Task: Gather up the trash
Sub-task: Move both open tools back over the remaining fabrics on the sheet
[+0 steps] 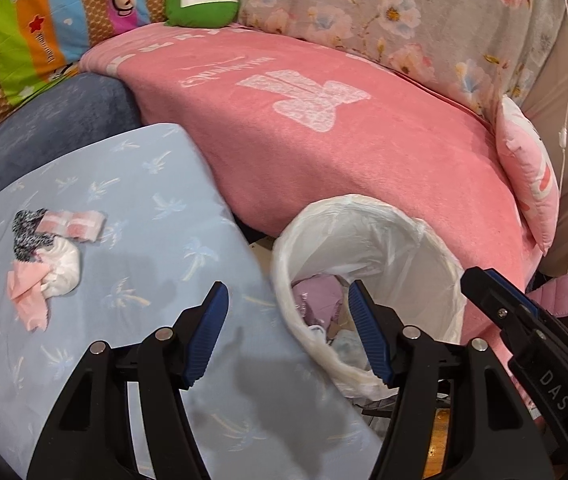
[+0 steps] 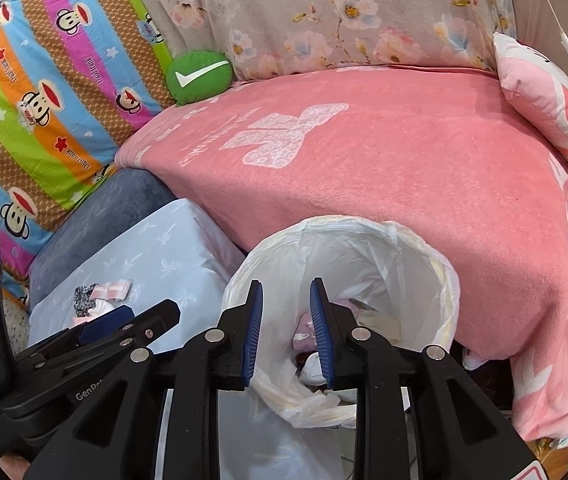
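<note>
Left wrist: trash pile (image 1: 46, 258) (unobstructed) near trash bin (image 1: 435, 240).

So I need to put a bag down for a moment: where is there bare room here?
The pink blanket is bare between the green cushion and the pink pillow. The light blue sheet is free toward the bin; its far left holds a trash pile. The bin already has trash in it.

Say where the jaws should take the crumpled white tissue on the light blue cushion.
Grip the crumpled white tissue across its rounded right bulge, coming from above. That side stands clear, while the pink scrap and the black-and-white wrapper crowd its left and top.
</note>
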Demonstrator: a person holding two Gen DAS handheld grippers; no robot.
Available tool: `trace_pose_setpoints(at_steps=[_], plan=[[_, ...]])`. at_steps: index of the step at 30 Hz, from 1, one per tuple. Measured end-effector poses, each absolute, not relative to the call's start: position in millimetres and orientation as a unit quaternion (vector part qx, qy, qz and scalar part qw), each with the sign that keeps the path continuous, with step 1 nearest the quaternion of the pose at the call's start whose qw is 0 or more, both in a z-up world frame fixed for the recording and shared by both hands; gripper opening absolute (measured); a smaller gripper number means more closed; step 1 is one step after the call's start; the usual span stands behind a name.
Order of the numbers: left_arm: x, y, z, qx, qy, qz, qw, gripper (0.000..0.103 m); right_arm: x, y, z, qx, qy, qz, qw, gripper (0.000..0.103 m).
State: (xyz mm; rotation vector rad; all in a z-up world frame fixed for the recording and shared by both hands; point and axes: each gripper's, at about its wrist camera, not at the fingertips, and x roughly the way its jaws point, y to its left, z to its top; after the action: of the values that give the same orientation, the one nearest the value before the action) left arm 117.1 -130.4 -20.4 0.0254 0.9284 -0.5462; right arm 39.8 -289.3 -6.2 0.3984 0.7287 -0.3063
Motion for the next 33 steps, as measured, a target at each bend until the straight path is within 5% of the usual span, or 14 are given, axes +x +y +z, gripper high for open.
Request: trace_pose_setpoints(at_steps=[6, 12, 33], plan=[[124, -98, -29, -0.001, 0.450, -0.228, 0.864, 0.060, 50, -262, -14, 0.181, 0.368, -0.127, 0.903, 0.028], [130, -59, -36, -0.010, 0.447, -0.189, 0.874, 0.071, 66, -226, -19, 0.162, 0.382, -0.101, 0.904, 0.029], [176, 99, -77, -0.070, 0.473, -0.079, 0.875, 0.072, 142, -88, -48, 0.102, 0.424, -0.030, 0.899, 0.036]])
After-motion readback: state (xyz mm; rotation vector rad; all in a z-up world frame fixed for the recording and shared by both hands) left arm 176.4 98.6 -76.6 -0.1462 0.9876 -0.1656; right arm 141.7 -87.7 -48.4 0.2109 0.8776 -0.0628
